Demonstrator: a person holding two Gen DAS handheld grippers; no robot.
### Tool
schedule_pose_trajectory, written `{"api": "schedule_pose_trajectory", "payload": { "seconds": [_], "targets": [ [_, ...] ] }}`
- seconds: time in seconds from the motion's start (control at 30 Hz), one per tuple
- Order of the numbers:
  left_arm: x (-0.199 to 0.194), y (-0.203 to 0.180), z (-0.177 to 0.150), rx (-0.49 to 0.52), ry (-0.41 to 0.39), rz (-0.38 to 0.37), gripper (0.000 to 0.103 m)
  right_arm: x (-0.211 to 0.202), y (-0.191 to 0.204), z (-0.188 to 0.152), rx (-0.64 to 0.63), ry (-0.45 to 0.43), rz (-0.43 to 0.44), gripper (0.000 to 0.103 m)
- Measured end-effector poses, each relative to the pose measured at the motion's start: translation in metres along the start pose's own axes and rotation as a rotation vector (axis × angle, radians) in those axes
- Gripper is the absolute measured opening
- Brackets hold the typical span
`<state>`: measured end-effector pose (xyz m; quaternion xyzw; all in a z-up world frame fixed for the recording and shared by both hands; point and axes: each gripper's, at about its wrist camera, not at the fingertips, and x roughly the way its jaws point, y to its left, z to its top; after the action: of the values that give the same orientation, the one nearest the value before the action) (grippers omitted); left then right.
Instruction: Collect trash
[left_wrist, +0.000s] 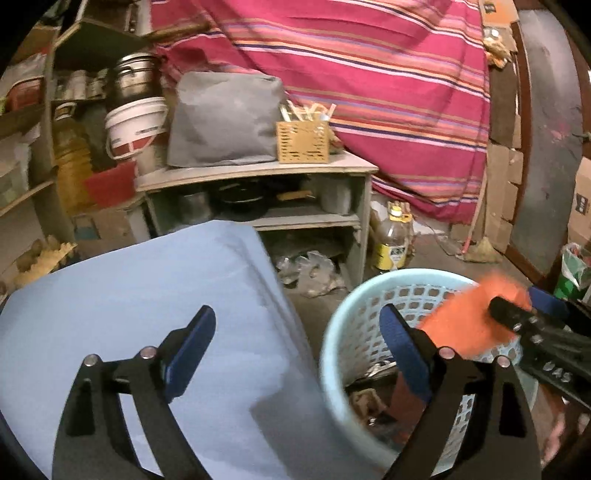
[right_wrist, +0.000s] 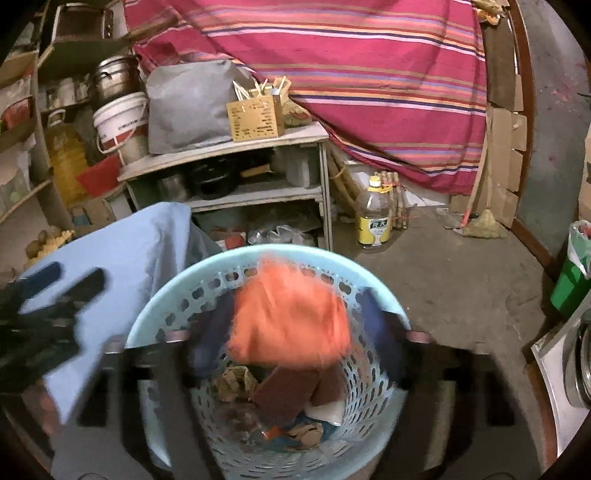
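Right wrist view: right hand-held gripper (right_wrist: 291, 343), jaws apart, angled down over the pale blue perforated plastic basket (right_wrist: 376, 295); blurred orange crumpled wrapper (right_wrist: 291, 317) between them, orientation unclear. Left hand-held gripper (left_wrist: 295, 339) stands wide, empty, beside a blue-covered worktop (left_wrist: 147, 280).

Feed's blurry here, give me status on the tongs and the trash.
Left tongs open, empty. Right tongs open over light blue basket. Orange piece between them, blurred. Nothing blocking basket mouth.

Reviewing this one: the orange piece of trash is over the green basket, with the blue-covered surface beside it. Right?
Not quite: the basket is pale blue, not green. The right wrist view shows the orange piece over it, with the blue-covered surface beside it.
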<state>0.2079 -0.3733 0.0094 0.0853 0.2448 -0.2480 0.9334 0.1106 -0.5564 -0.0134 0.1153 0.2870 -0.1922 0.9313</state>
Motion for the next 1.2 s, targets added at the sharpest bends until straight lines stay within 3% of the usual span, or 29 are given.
{"api": "schedule_pose_trajectory", "payload": {
  "seconds": [0.17,0.27,0.5,0.67,1.03,1.2],
  "targets": [
    [-0.036,0.038,-0.010,-0.022,-0.011,0.037,0.089,0.007,0.013,-0.008,-0.018,0.024,0.009,0.076],
    [-0.059,0.059,-0.016,-0.026,-0.024,0.072,0.089,-0.002,0.020,-0.013,-0.018,0.005,0.028,0.085],
    [-0.113,0.116,-0.027,-0.086,-0.068,0.135,0.094,-0.057,0.050,-0.019,-0.051,-0.104,0.027,0.097],
    [-0.154,0.151,-0.045,-0.128,-0.090,0.195,0.096,-0.096,0.081,-0.028,-0.088,-0.151,0.028,0.098],
    [-0.222,0.194,-0.112,-0.113,-0.080,0.263,0.098,-0.156,0.168,-0.093,-0.125,-0.213,0.082,0.099],
    [-0.243,0.209,-0.153,-0.089,-0.073,0.359,0.098,-0.163,0.205,-0.130,-0.150,-0.170,0.147,0.099]
  ]
}}
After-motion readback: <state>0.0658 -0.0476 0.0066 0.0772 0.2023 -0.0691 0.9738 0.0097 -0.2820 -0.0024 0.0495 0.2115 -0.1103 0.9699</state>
